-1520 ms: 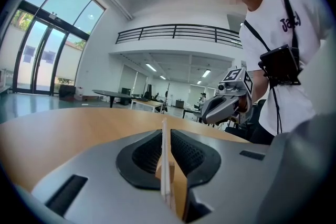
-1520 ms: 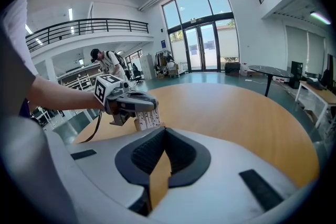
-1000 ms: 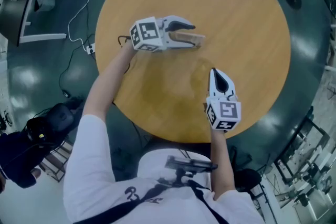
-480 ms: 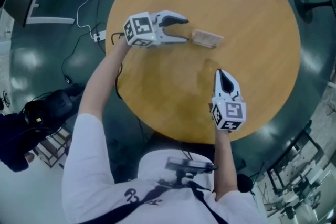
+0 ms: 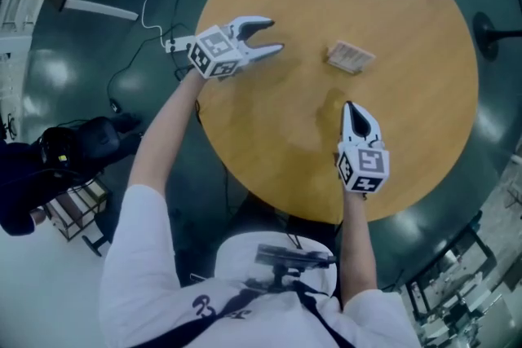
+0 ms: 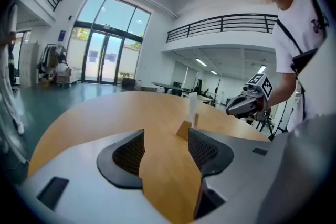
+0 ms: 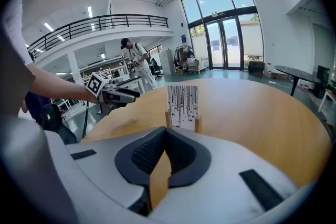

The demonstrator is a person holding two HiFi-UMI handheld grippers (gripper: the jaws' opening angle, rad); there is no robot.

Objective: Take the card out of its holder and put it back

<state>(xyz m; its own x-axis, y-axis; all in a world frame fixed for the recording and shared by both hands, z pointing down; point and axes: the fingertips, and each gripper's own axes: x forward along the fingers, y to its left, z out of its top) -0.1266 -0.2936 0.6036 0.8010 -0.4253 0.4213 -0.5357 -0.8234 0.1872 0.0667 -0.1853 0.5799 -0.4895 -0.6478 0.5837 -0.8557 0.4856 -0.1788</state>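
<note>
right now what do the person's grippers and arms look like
Both the left gripper and the right gripper are light grey moulded shells, each with two pointed jaws lined with dark ribbed pads. Each carries a white cube printed with black square markers. The person wears a white short-sleeved shirt; the forearms are bare.

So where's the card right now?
In the head view the card stands in its wooden holder on the round table, ahead of the right gripper and well to the right of the left gripper.
</note>
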